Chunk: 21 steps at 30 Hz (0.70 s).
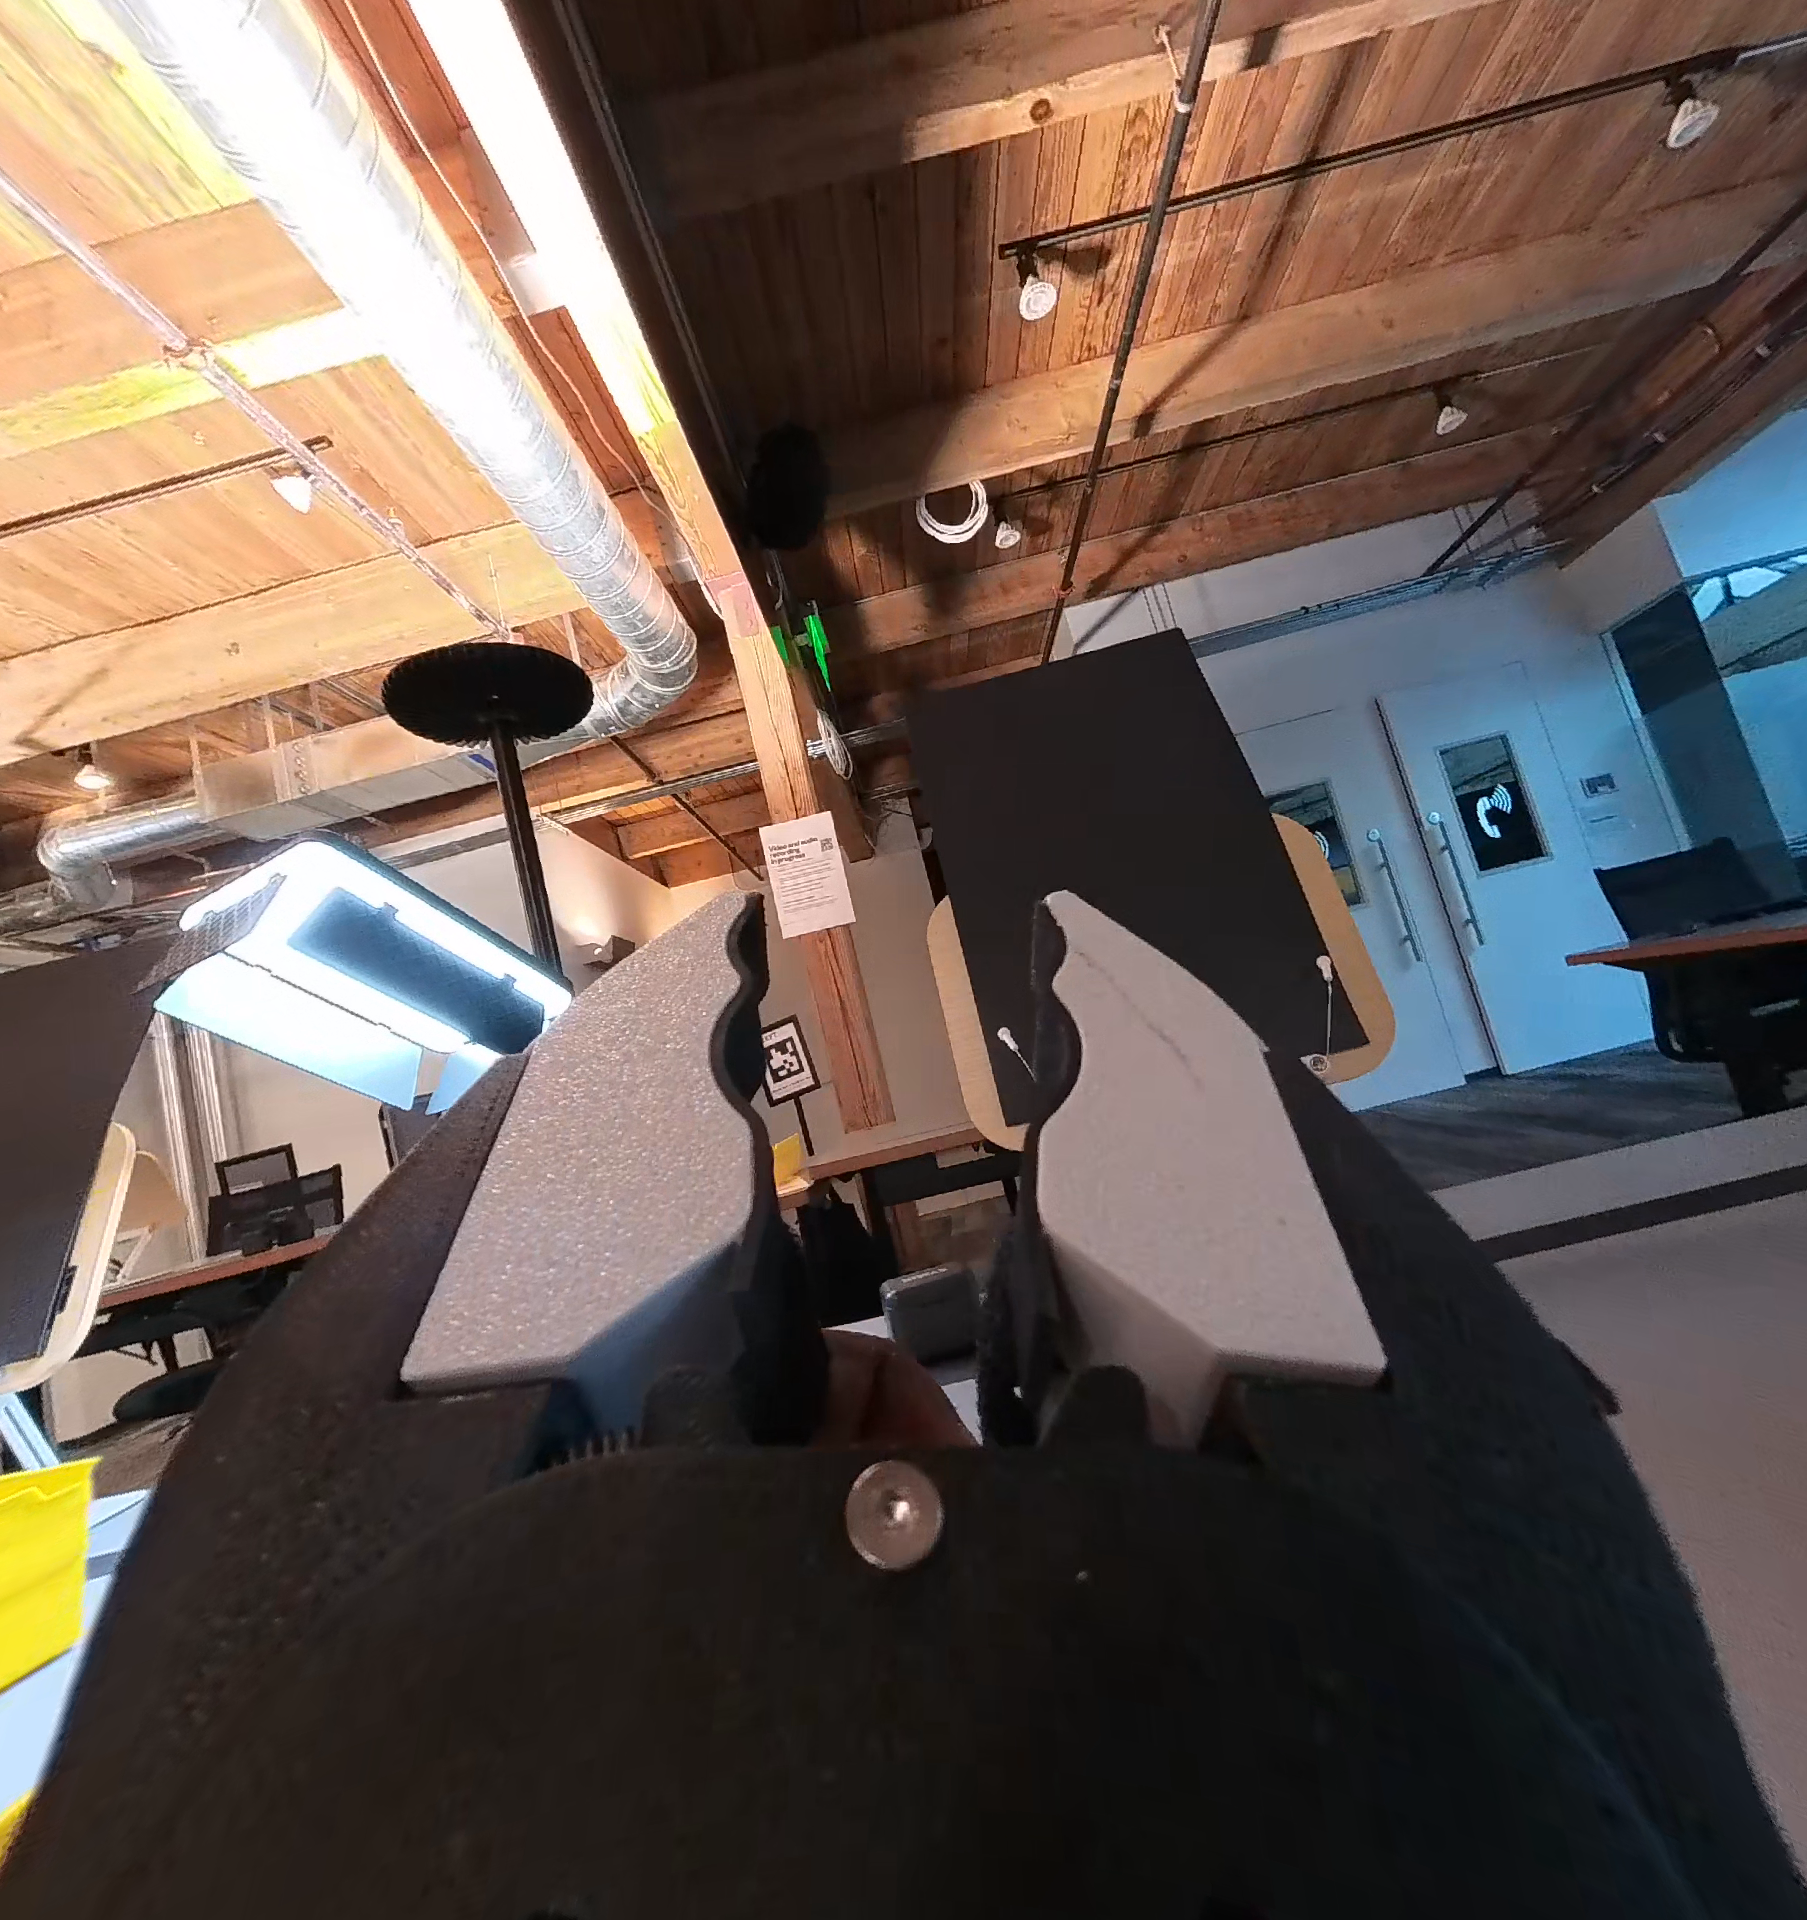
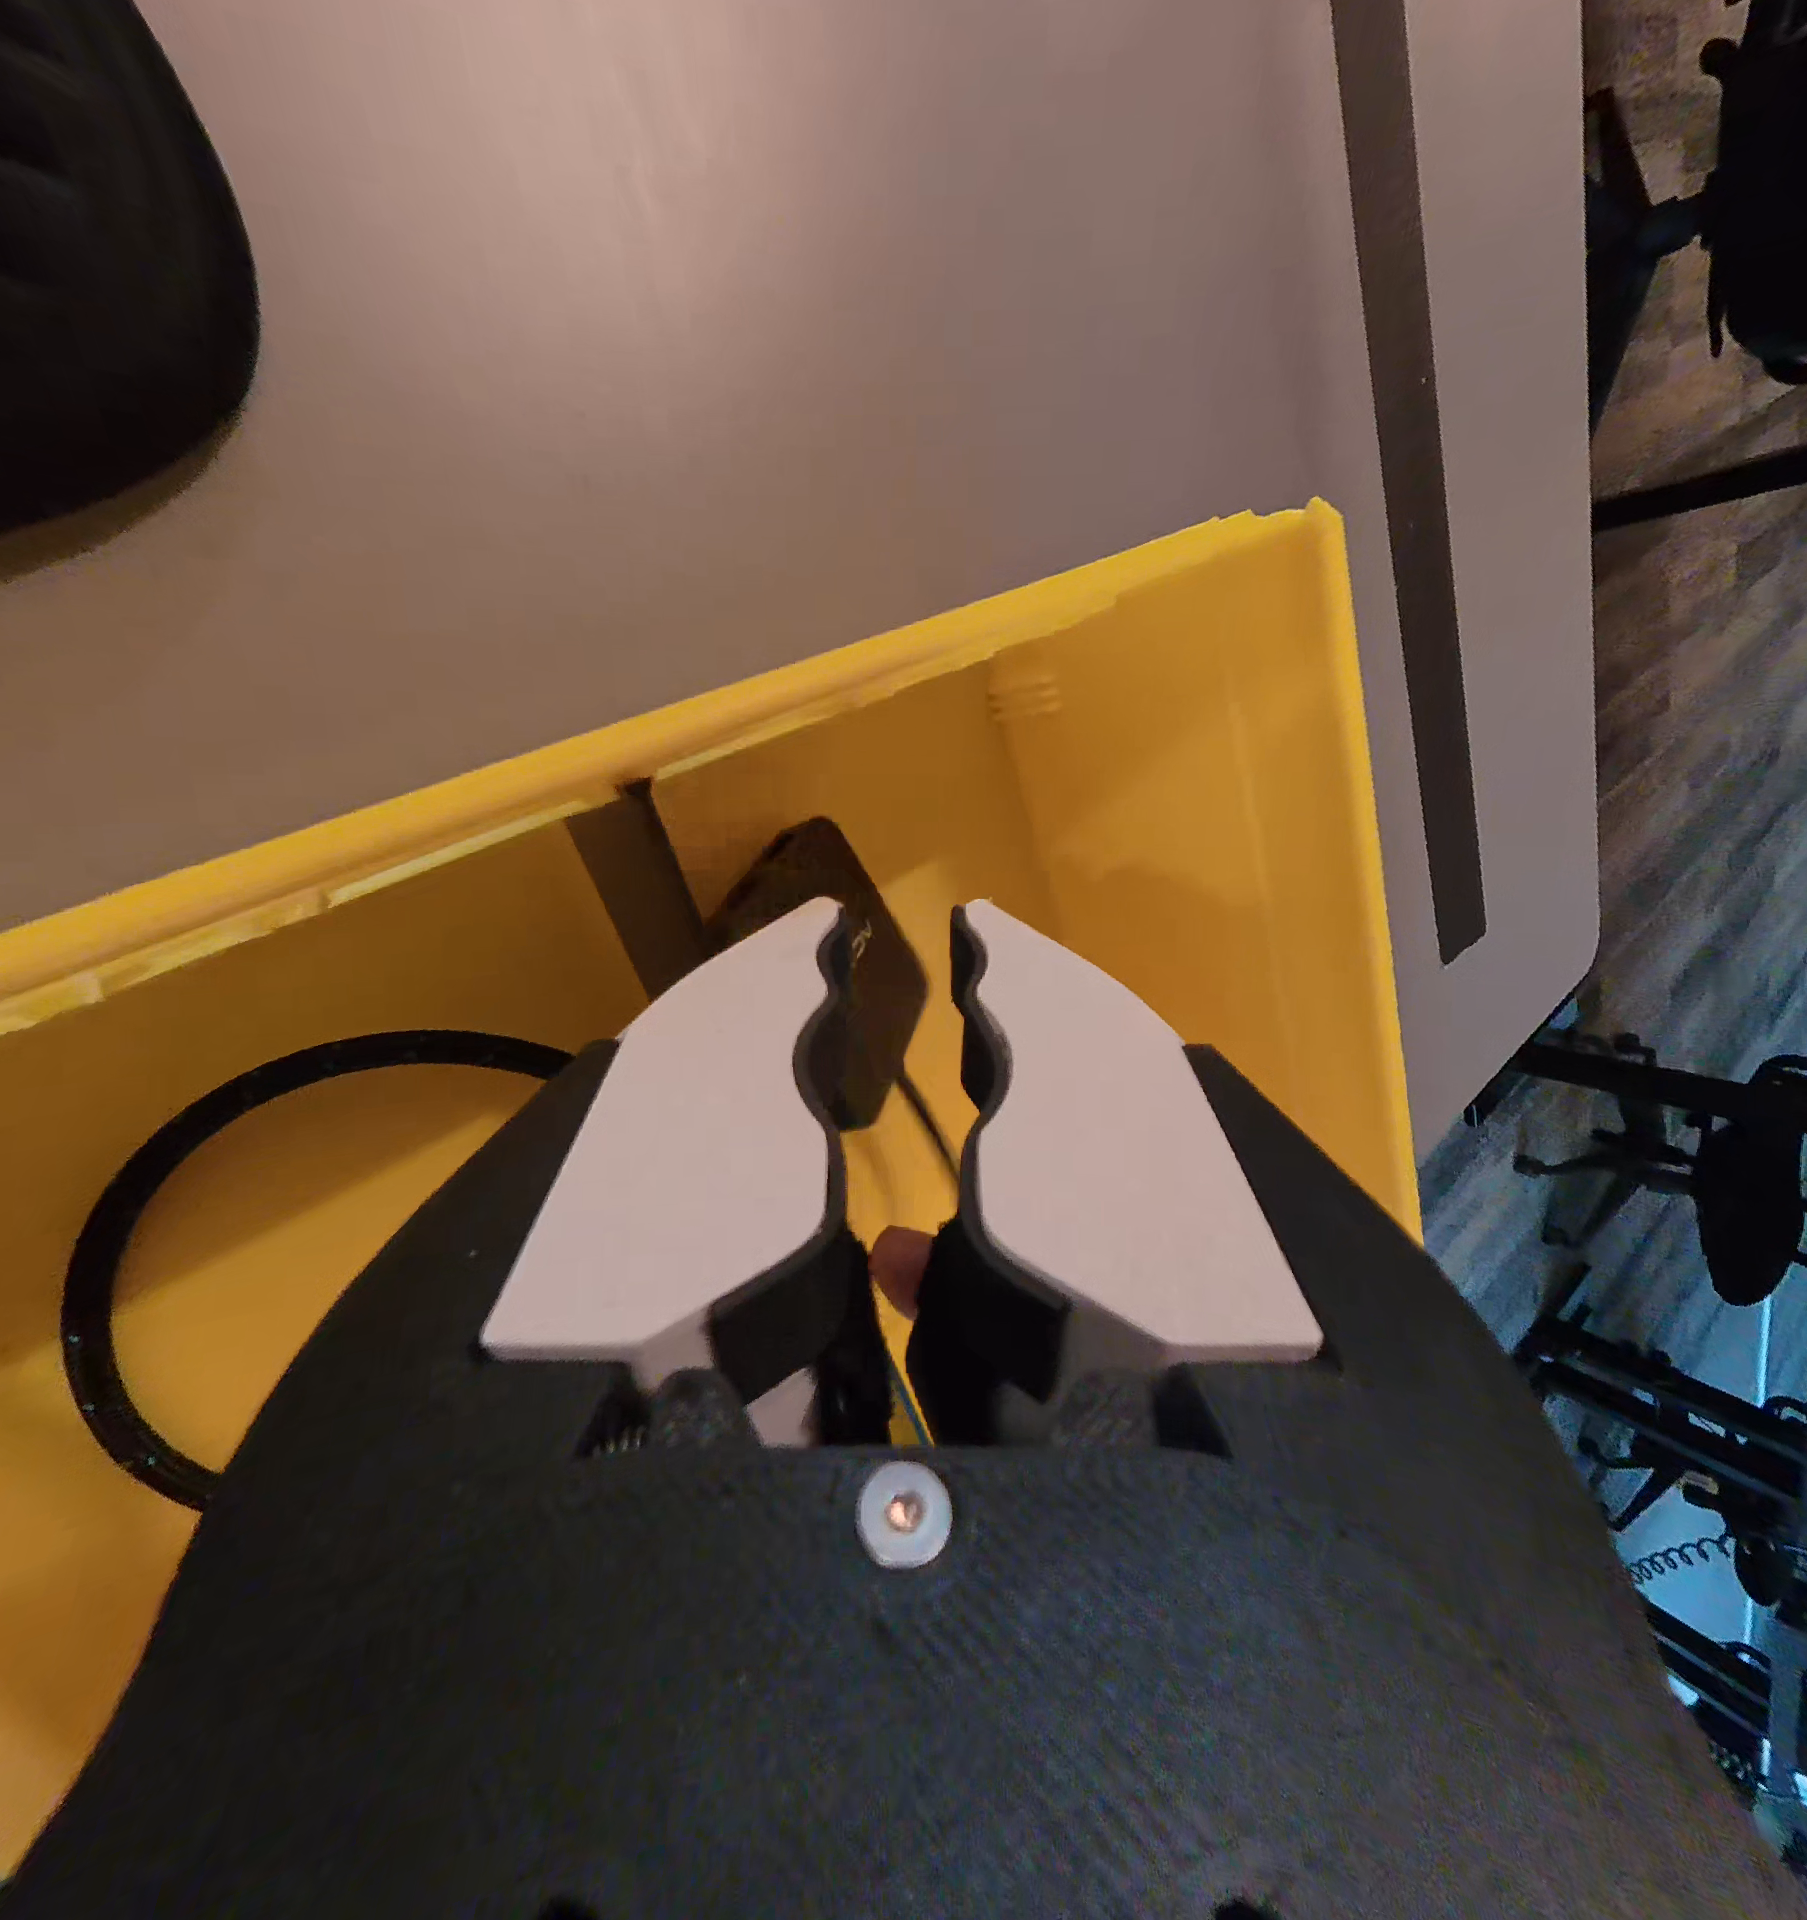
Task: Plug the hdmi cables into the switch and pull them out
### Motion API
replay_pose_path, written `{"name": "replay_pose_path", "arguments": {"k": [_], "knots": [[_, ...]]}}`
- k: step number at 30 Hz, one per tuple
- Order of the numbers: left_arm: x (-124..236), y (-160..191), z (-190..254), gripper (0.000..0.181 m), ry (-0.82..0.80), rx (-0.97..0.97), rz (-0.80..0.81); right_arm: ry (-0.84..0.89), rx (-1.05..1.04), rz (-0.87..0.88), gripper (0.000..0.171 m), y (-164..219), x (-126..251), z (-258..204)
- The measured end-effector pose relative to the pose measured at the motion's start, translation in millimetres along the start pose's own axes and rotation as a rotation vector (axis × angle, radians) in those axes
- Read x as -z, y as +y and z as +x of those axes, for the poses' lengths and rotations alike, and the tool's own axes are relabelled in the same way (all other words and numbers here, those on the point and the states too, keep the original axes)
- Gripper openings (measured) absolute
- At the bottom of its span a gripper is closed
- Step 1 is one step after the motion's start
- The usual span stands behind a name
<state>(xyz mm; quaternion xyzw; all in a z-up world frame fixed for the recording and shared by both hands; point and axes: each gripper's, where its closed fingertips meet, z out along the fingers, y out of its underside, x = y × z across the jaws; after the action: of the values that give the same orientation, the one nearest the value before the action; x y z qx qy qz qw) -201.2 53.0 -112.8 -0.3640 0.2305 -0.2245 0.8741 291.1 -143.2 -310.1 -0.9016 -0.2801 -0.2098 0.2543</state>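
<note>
Your left claw [image 1: 894, 925] points up and away from the work, toward the wooden ceiling [image 1: 982, 260] and a black panel [image 1: 1107, 831] far across the room; its jaws stand apart with nothing between them. A corner of the yellow bin [image 1: 5, 1558] shows at the near left edge of that view, and a strip of pale surface [image 1: 1657, 1455] runs along the right.

Your right claw [image 2: 897, 914] hangs over the yellow bin [image 2: 1273, 831], which sits on the pale surface [image 2: 774, 364]. Its jaws are also released, a clear gap between them, gripping nothing. The black switch [image 2: 863, 956] lies inside the bin, in the far compartment right of a grey divider [image 2: 634, 894], tilted against the bin's far wall. From this view it appears just past the tip of the left finger [image 2: 712, 1091], partly hidden behind it, and slightly left of the gap. You cannot tell whether the finger touches it. A thin black cable [image 2: 930, 1117] leads from the switch's near end toward you, through the gap between the fingers. A thicker black hdmi cable [image 2: 151, 1164] loops across the bin floor to the left, well apart from the claw
</note>
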Motion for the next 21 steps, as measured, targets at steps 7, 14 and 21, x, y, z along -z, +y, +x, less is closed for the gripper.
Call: {"name": "replay_pose_path", "arguments": {"k": [7, 14, 21], "knots": [[0.0, 1.0, -1.4, 0.048, -0.003, -0.014, -0.006, 0.171, 0.037, -0.007, 0.023, -0.9, 15.7, 14.8], [2.2, 9.2, -26.4, 0.048, -0.065, -0.054, -0.077, 0.565, -0.106, 0.528, 0.039, -86.0, 112.6, 11.7], [33.8, -14.4, -108.8, 0.046, -0.318, 0.197, 0.070, 0.344, -0.319, 1.170, 0.053, -191.0, 173.8, -85.3]]}}
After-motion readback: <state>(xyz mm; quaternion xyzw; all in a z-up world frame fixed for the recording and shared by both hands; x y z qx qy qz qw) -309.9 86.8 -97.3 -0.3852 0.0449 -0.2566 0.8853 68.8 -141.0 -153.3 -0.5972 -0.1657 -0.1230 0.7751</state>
